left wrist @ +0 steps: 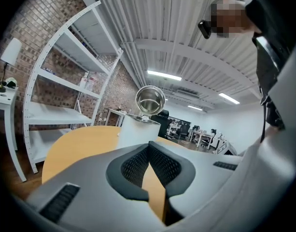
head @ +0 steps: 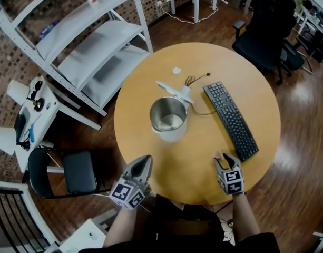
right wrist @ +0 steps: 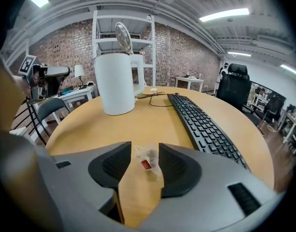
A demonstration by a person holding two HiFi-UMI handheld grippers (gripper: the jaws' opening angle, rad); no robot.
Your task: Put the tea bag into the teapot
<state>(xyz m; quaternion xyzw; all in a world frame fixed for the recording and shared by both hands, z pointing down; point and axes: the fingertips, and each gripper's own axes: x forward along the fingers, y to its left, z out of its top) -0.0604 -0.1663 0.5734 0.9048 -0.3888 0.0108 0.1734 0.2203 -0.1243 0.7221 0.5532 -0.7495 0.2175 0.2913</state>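
Note:
A white teapot (head: 170, 133) with a steel inside stands at the middle of the round wooden table (head: 150, 73), its lid (head: 174, 89) swung up. The tea bag (right wrist: 147, 159), pale with a red tag, lies on the table between the jaws of my right gripper (right wrist: 145, 151), close to the right pad. Those jaws stand wide apart and do not squeeze it. In the head view the right gripper (head: 223, 157) is at the table's near edge, right of the teapot. My left gripper (head: 146, 161) hovers at the near edge with its tips together and nothing held. The teapot (left wrist: 138, 129) stands ahead of it.
A black keyboard (head: 231, 120) lies slanted right of the teapot, with a thin cable (head: 195, 79) behind it. A white shelf rack (head: 87, 51) stands at the left, a black chair (head: 71, 173) beside the table, and an office chair (head: 264, 30) at the far right.

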